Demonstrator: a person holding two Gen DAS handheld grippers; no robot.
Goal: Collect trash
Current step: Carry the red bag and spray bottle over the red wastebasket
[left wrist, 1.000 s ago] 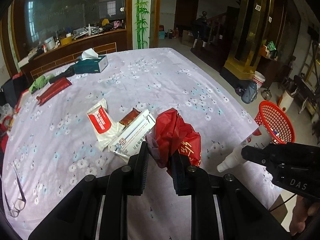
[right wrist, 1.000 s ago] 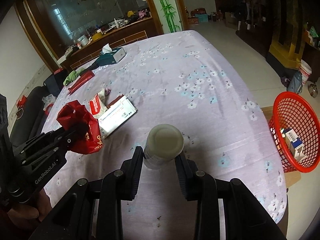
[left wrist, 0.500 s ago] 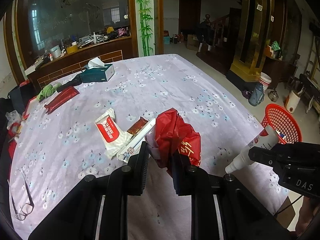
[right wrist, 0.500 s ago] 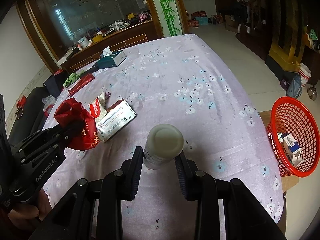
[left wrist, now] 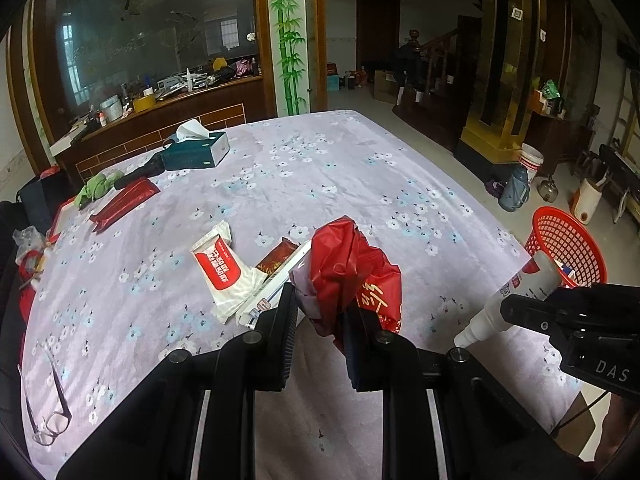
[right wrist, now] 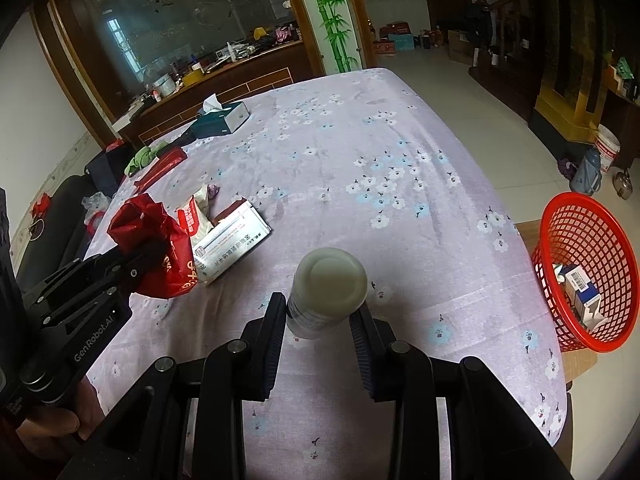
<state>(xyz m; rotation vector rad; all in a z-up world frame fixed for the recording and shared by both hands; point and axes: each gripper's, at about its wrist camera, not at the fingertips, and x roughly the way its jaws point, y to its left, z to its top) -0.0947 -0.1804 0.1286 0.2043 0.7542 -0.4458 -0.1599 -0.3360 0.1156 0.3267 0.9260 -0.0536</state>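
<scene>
One white bottle (right wrist: 327, 289), clamped in the right gripper (right wrist: 320, 316), lies along the fingers with its base pointing ahead over the table (right wrist: 360, 152), one crumpled red bag (left wrist: 352, 276) is pinched in the left gripper (left wrist: 320, 320), and one red basket (right wrist: 592, 216) holding two small boxes (right wrist: 582, 292) stands beside the table's right edge.

We see the basket (right wrist: 588, 272) off the table (right wrist: 360, 168) at three o'clock, boxes (right wrist: 582, 294) in it, and wrappers (left wrist: 224, 272) at ten o'clock.
</scene>
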